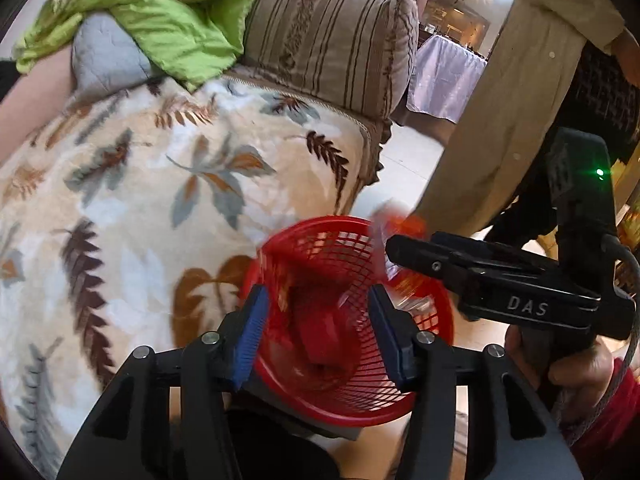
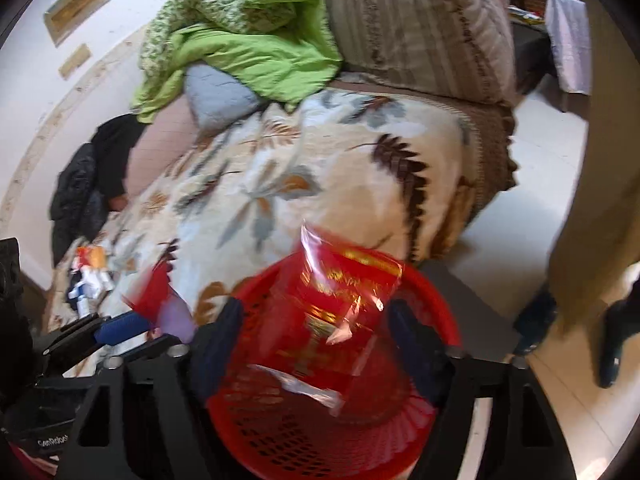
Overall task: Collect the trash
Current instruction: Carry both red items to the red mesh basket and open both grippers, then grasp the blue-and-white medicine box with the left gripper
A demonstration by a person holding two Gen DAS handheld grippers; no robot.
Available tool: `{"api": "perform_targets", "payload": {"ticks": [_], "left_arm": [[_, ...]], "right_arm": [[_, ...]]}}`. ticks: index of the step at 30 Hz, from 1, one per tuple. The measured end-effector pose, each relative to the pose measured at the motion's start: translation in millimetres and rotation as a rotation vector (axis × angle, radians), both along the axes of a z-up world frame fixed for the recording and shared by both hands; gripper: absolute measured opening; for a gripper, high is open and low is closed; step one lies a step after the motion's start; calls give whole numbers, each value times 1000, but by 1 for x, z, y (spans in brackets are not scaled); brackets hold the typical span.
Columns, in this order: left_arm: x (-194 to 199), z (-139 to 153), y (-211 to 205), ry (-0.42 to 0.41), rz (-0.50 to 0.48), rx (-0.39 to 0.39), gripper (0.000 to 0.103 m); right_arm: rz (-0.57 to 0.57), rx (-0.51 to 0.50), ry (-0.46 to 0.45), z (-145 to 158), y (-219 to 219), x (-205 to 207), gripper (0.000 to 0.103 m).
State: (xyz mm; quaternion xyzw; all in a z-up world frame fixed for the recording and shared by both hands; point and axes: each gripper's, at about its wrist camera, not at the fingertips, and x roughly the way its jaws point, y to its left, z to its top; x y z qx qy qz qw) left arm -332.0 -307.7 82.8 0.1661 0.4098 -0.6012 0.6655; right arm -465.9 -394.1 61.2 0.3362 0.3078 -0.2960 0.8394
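Observation:
A red mesh basket [image 1: 360, 396] [image 2: 320, 440] sits low beside the sofa, under both grippers. My left gripper [image 1: 318, 332] hangs over its mouth, blue pads apart and pressing on nothing. A red scrap [image 1: 324, 332] shows below them inside the basket. In the right wrist view a blurred red scrap [image 2: 156, 292] is at the left gripper's tip [image 2: 116, 330]. My right gripper [image 2: 316, 340] [image 1: 394, 246] stands wide over the basket. A red packet in clear film [image 2: 344, 292] [image 1: 394, 222] hangs loose between its fingers, blurred, above the rim.
The sofa carries a leaf-patterned blanket [image 1: 180, 184] [image 2: 320, 184], a green quilt [image 2: 248, 52], a grey pillow [image 2: 216, 96] and a striped arm cushion [image 1: 332, 40]. Small bright items [image 2: 90, 276] lie on the blanket's far left. A person in beige trousers [image 1: 500, 128] stands at the right on the pale floor [image 2: 520, 240].

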Motion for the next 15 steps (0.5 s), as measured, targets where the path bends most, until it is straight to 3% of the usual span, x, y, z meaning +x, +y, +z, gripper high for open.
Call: {"api": "perform_targets", "payload": {"ticks": [2,6,15], "left_arm": [[-1,-2,1,18,2,3,50],[8,5,16,-29,54,-9,53],[75,30,102,-184,382,-22,58]], "right_arm": [[-10,-24,11,2,-2,-2,85],[-7,-57,-9,12,1,4,85],[159,-104,-64,38,47,94,85]]}}
